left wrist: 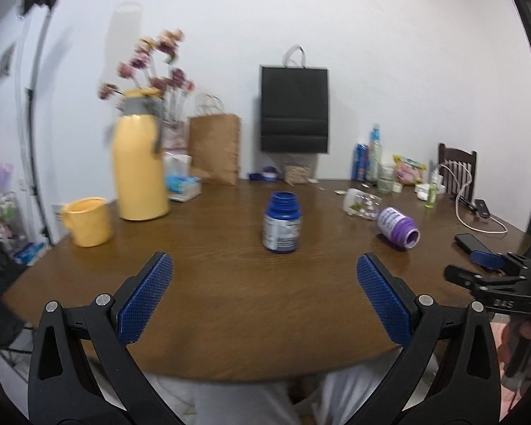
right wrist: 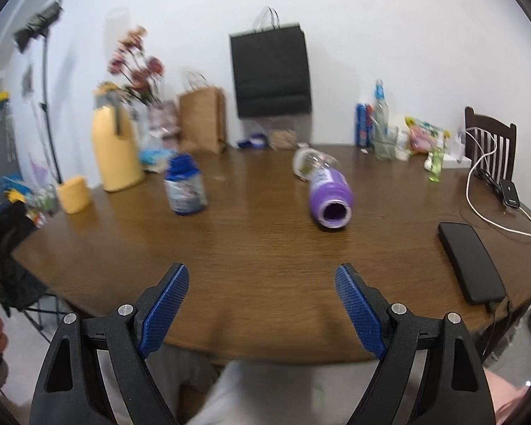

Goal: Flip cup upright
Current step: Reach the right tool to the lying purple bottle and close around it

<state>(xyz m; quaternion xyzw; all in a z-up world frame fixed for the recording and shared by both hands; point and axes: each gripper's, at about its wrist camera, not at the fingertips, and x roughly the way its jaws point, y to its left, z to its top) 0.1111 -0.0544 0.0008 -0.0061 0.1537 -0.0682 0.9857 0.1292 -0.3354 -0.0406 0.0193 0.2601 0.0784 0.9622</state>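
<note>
A purple container lies on its side on the brown table, open mouth towards me; the left wrist view has it at the right. Behind it a clear bottle also lies on its side. A blue bottle with a white label stands upright without a lid mid-table. A yellow cup stands upright at the left edge. My left gripper is open in front of the blue bottle, holding nothing. My right gripper is open and empty, well short of the purple container.
A tall yellow flask, flowers, a tissue box, a brown paper bag and a black bag line the back. A black phone, a white cable, small bottles and a chair are at the right.
</note>
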